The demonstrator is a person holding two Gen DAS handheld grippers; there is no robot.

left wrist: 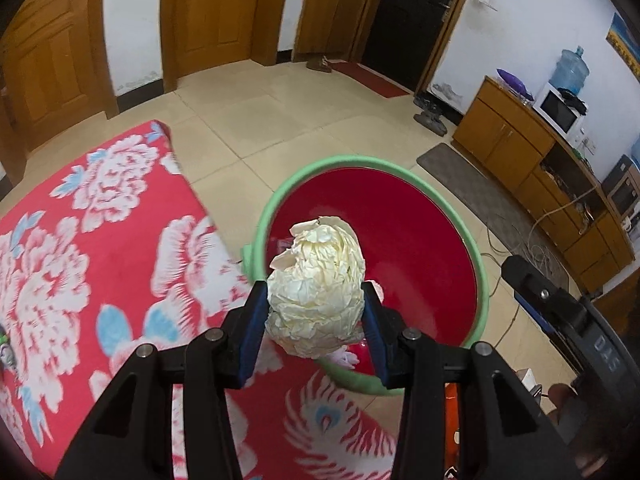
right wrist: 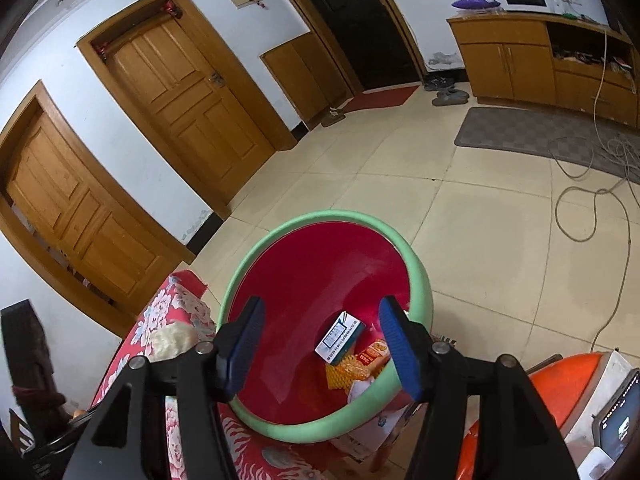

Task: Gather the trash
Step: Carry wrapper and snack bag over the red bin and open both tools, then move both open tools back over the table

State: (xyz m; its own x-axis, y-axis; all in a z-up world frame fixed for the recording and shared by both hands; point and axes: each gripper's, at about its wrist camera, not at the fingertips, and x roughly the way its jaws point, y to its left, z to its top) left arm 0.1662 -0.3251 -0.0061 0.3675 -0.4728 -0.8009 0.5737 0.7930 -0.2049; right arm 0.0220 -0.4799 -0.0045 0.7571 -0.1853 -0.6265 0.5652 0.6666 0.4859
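Two handheld grippers work over a green-rimmed bin (right wrist: 416, 280) with a red inside, standing on a tiled floor (right wrist: 460, 220) just beside a table draped in a red floral cloth (left wrist: 100, 240). The left gripper (left wrist: 316, 300) clamps a crumpled ball of cream paper (left wrist: 320, 280) between its blue pads (left wrist: 256, 320), holding it up at the near edge of the bin, above the cloth's corner. The right gripper (right wrist: 322, 336) hangs over the bin's mouth with its jaws spread apart and nothing between them. Down inside the bin lie a small white and blue box (right wrist: 340, 336) and orange wrappers (right wrist: 360, 364). Wooden doors (right wrist: 188, 108) line the far wall.
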